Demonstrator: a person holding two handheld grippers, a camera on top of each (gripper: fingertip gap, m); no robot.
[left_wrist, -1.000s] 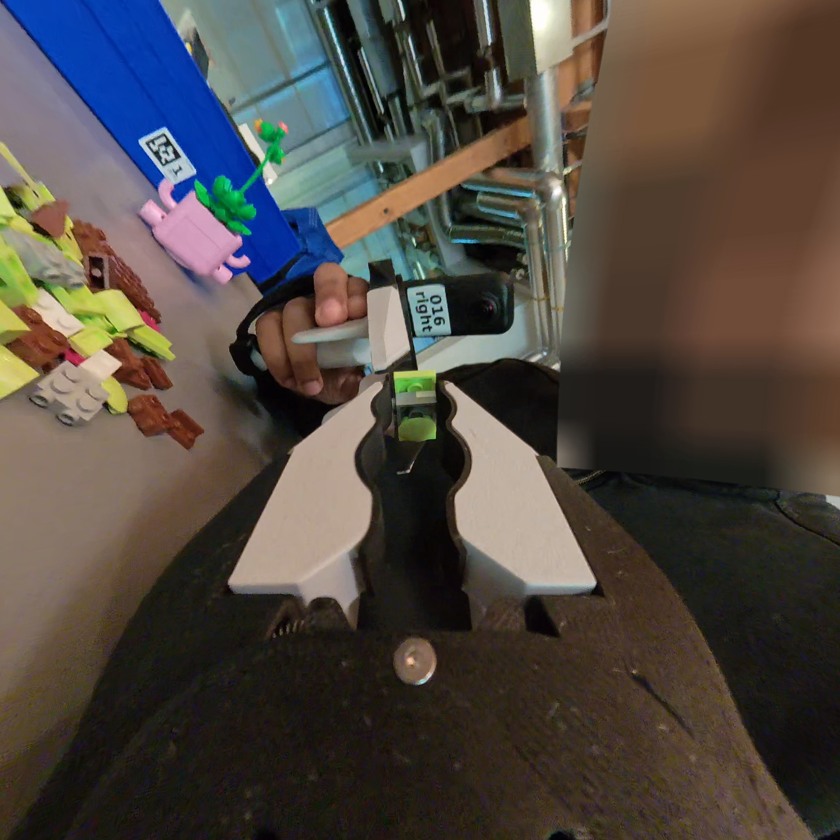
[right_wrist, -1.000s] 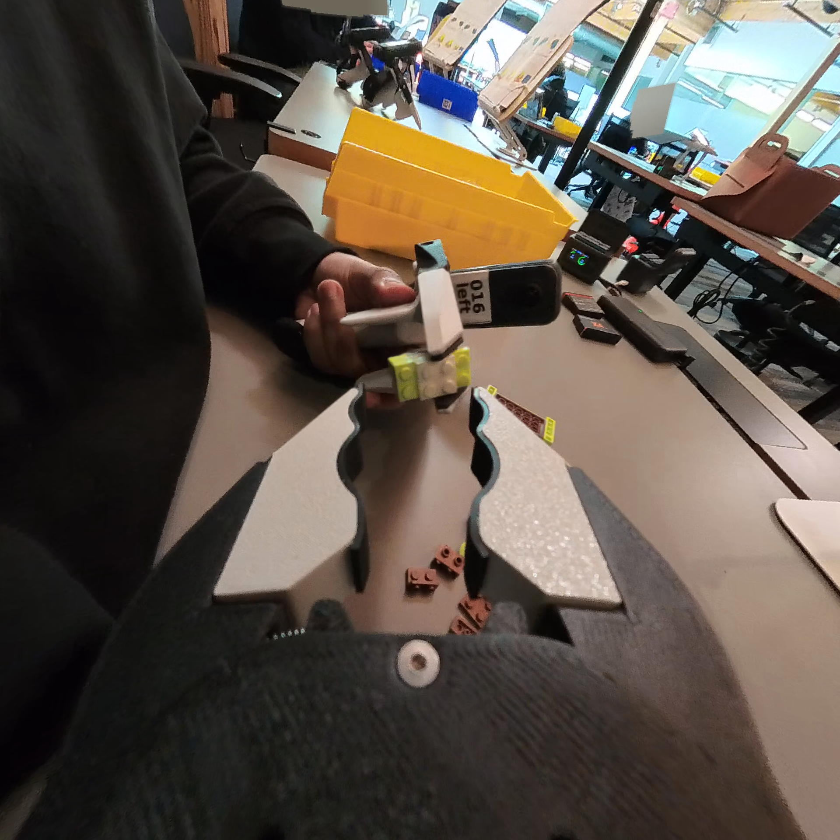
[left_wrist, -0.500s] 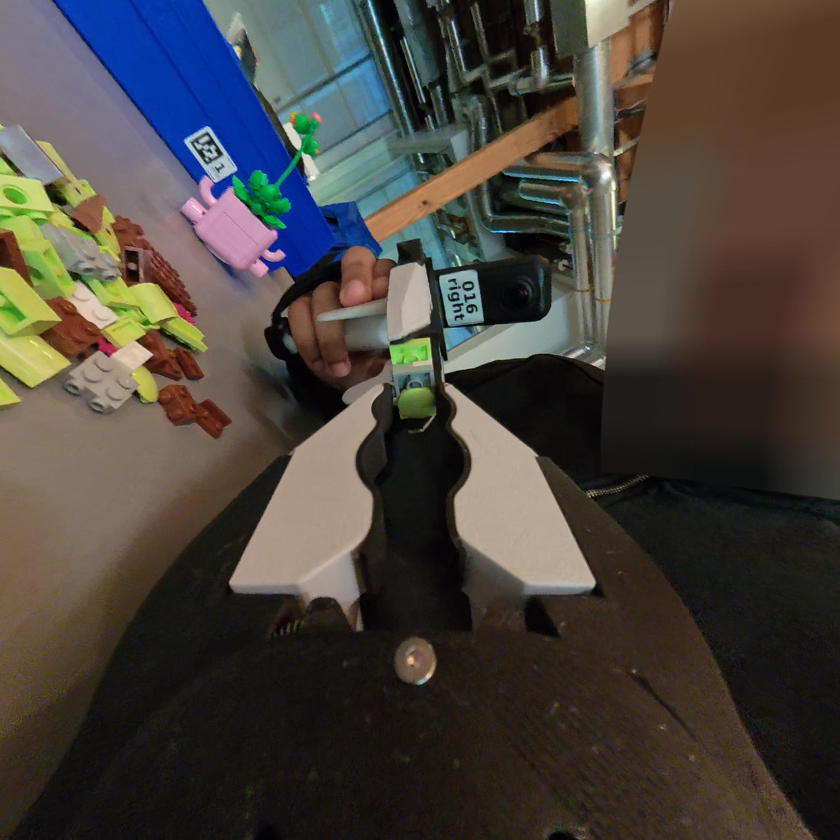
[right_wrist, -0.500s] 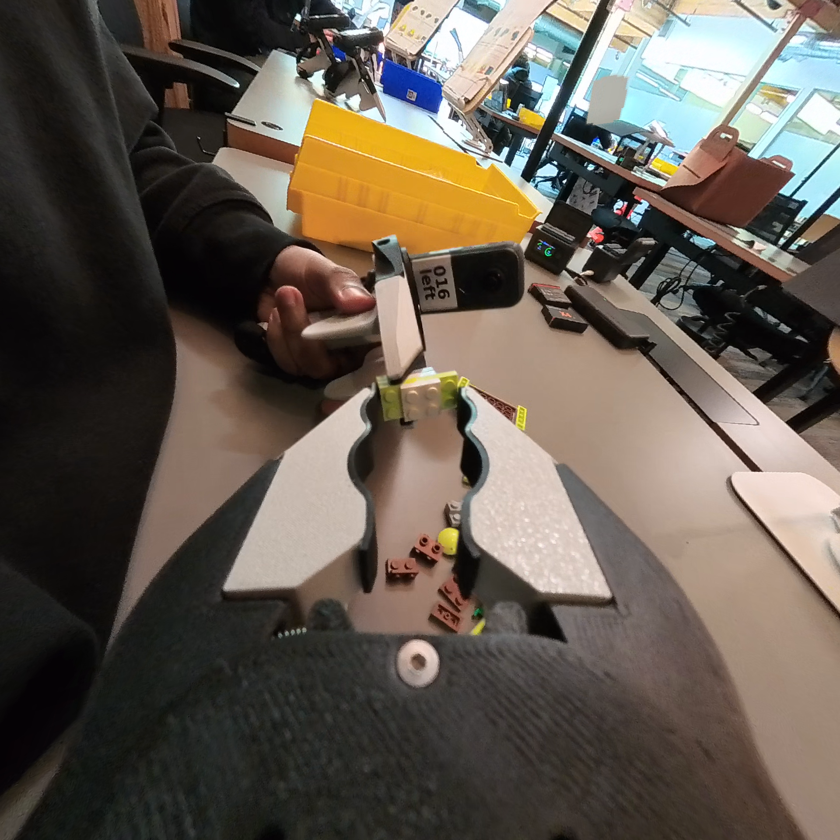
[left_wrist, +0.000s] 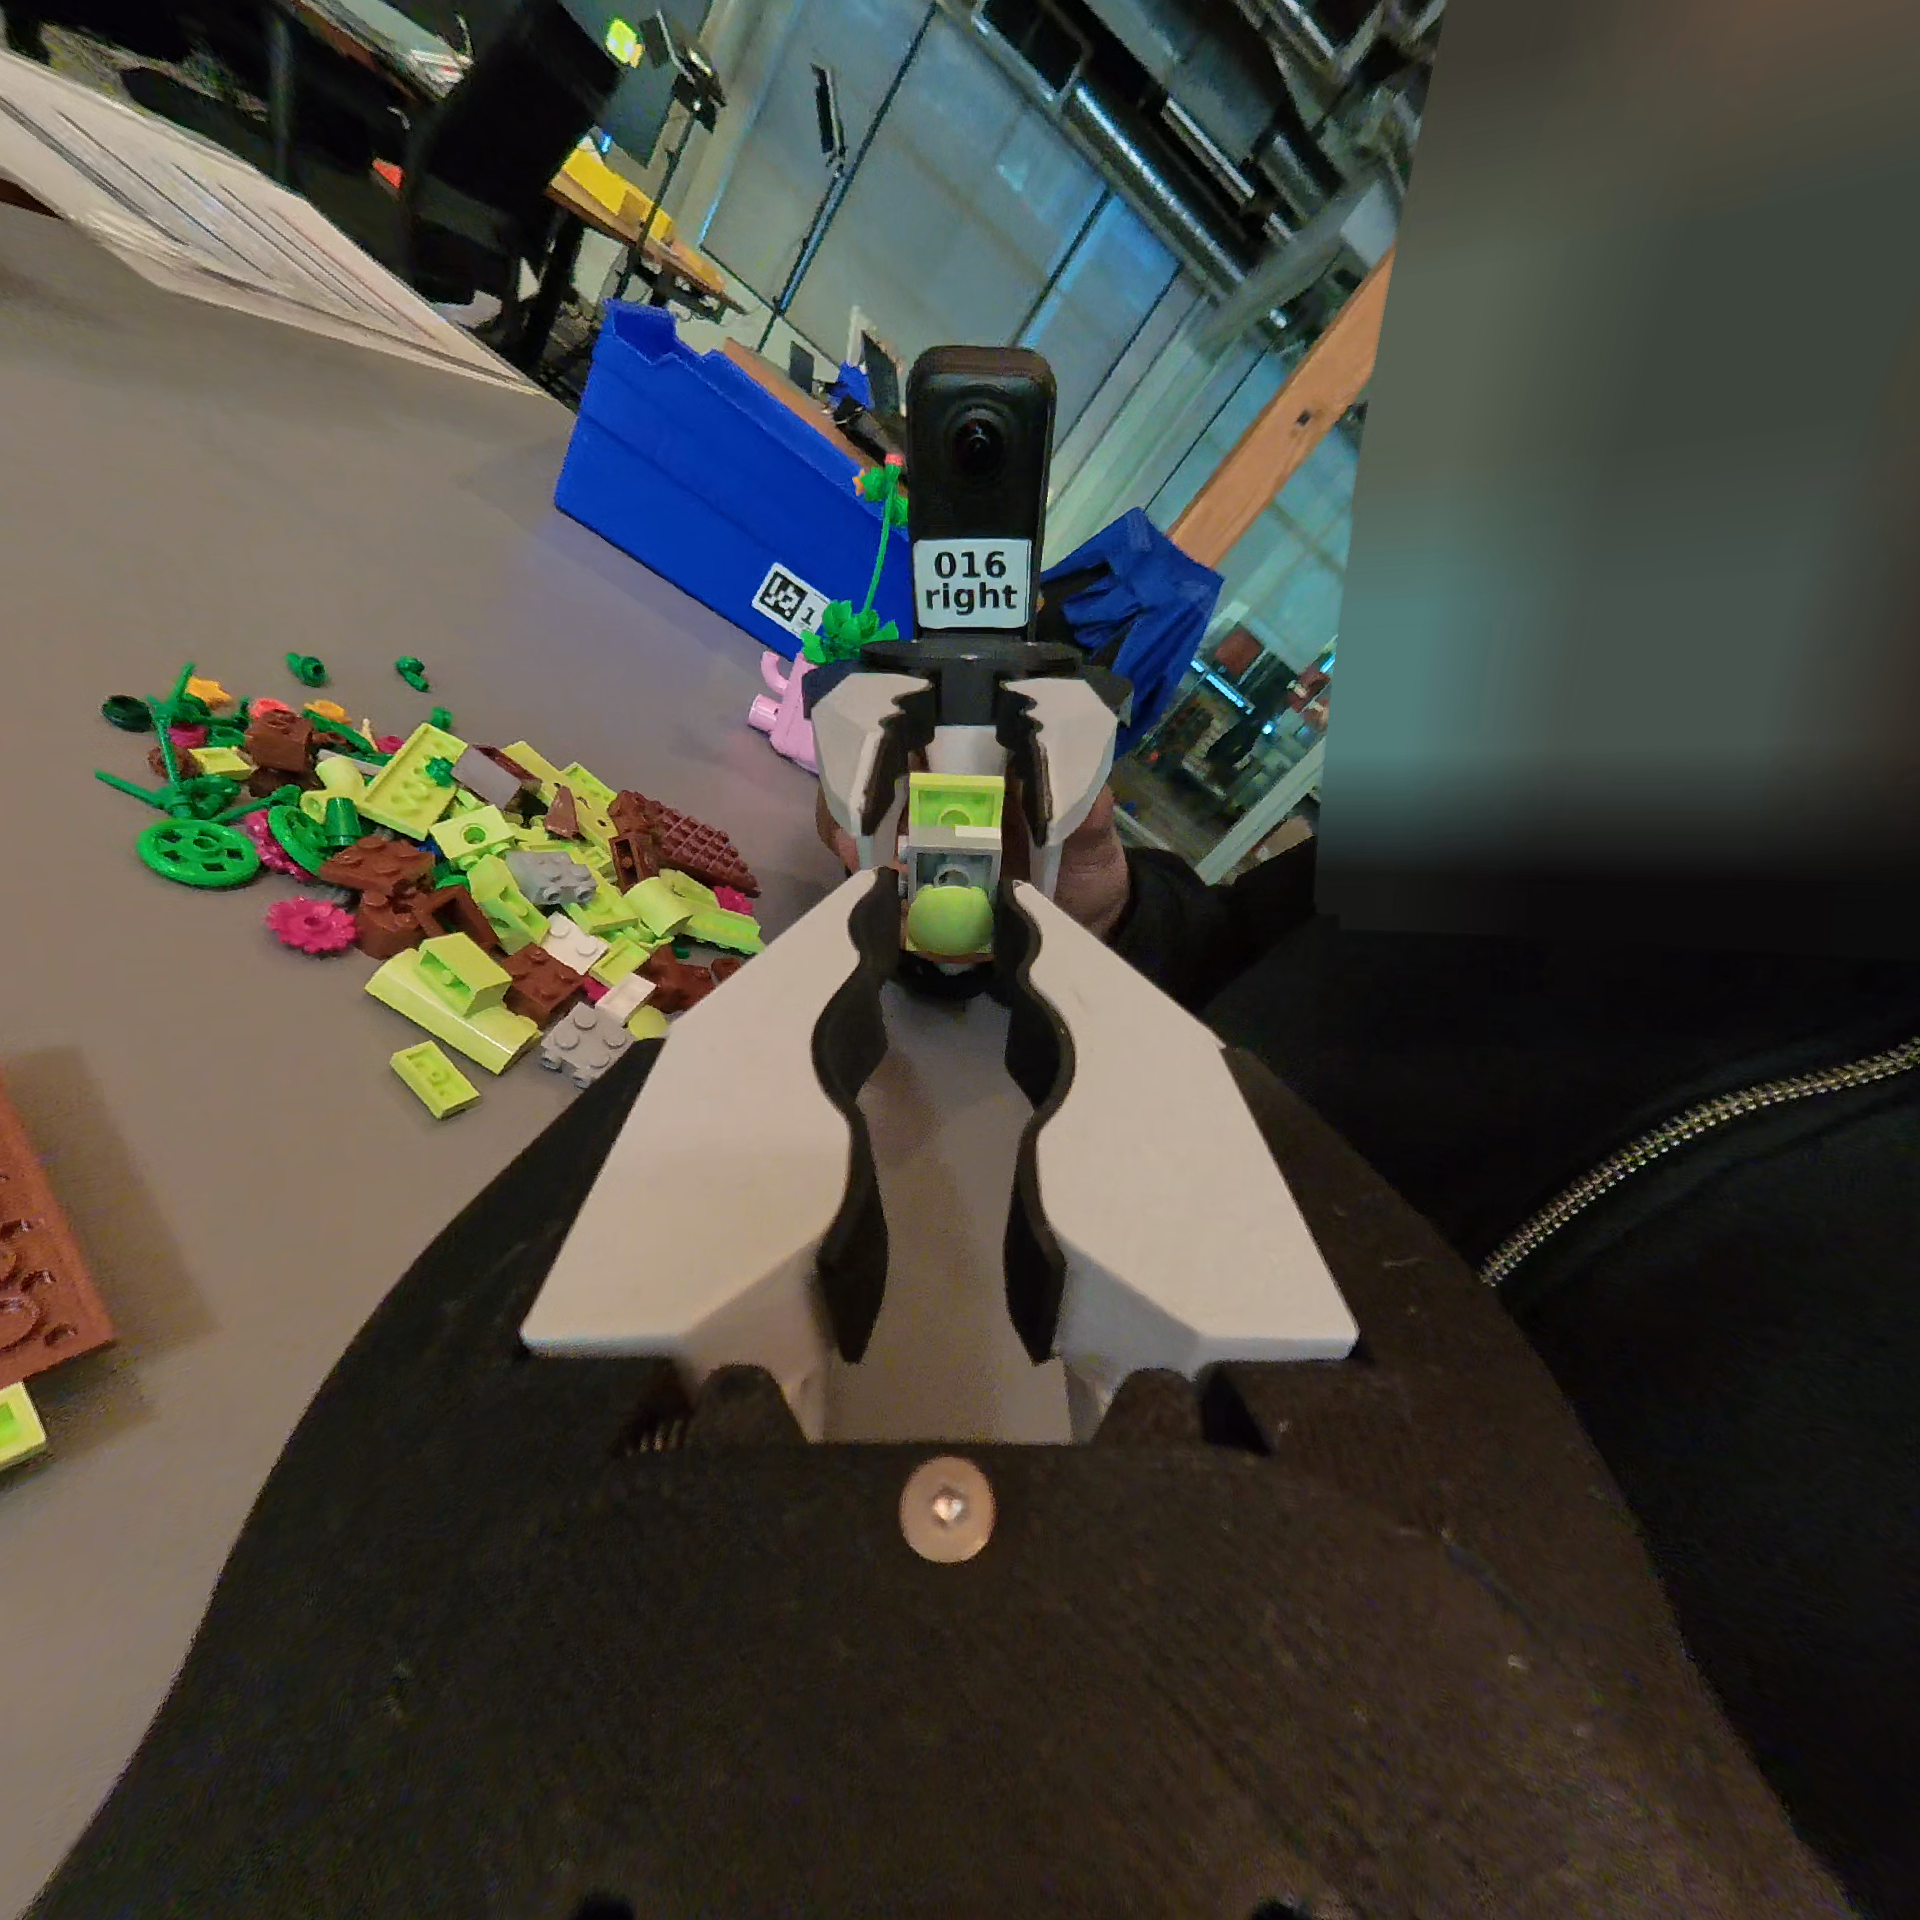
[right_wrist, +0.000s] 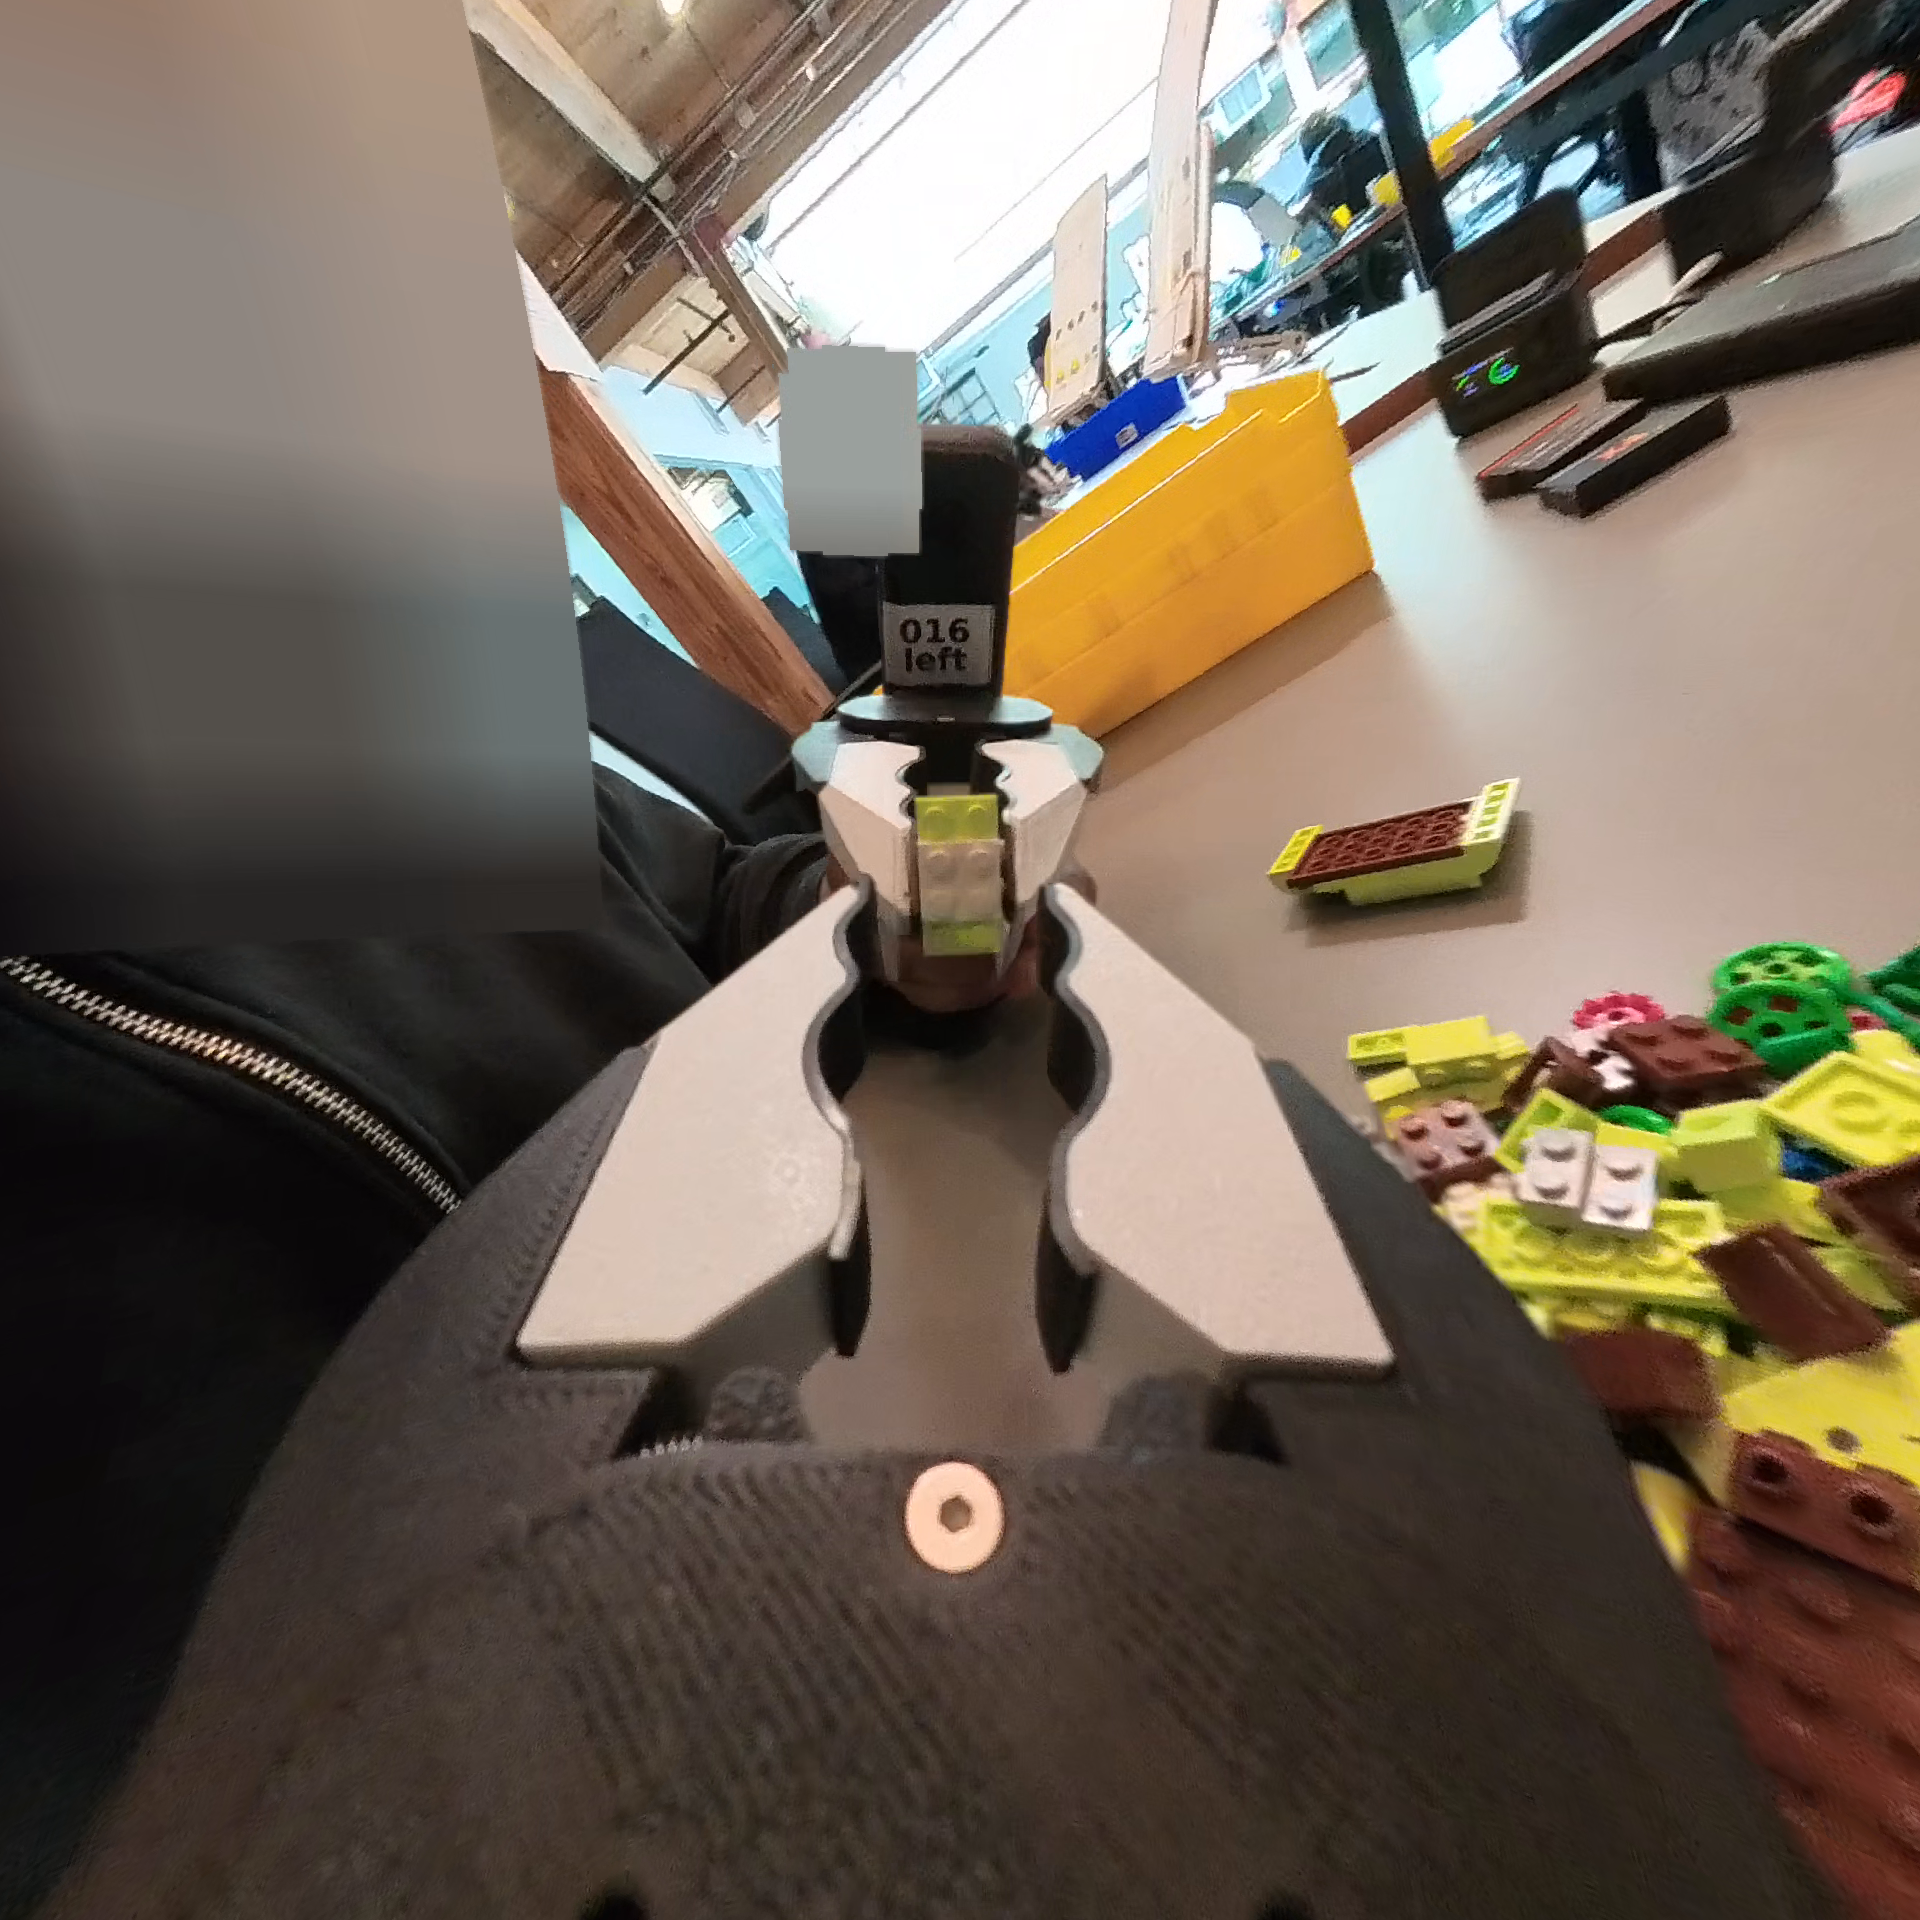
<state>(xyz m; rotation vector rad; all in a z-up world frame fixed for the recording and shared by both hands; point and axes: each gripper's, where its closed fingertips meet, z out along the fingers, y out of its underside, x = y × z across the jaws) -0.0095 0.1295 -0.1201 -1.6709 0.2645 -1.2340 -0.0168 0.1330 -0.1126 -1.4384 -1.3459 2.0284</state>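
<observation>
Two grippers face each other, brick stack (left_wrist: 951, 868) between their jaws.

Left gripper (left_wrist: 943, 914): rolled level from its tilt; table (left_wrist: 343, 520) now flat beneath it.
Right gripper (right_wrist: 951, 914): now faces left gripper head-on, no longer seen sideways.
Brick stack (left_wrist: 951, 873): now upright; earlier on its side.
Brick pile (left_wrist: 488, 883): from far left edge to just left of left gripper.

Even indoor light, blown-out windows (right_wrist: 935, 197) behind, fisheye-bent edges, brick pile (right_wrist: 1704, 1195) blurred at right.
</observation>
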